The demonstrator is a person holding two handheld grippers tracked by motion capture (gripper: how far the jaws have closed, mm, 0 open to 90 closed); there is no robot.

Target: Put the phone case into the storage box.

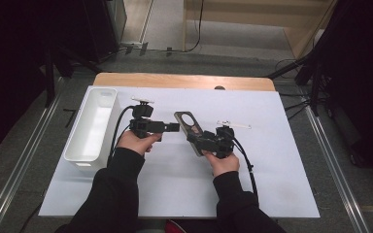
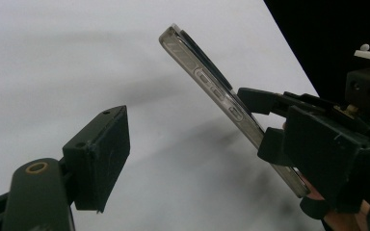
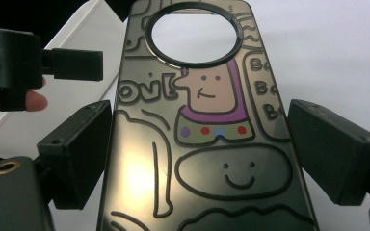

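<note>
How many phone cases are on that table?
1: the phone case isn't lying down; the right claw holds it mid-table, right of the white bin. More could hide inside.

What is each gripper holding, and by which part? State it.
Right gripper clamps the phone case across its side edges, near the lower end. Left gripper is open, holding nothing.

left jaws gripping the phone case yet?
No: in the left gripper view the left gripper stands apart from the phone case, which the right gripper clamps.

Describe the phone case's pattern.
Clear phone case with black-outlined cartoon doodles, one purple-collared figure; best in the right gripper view.
</note>
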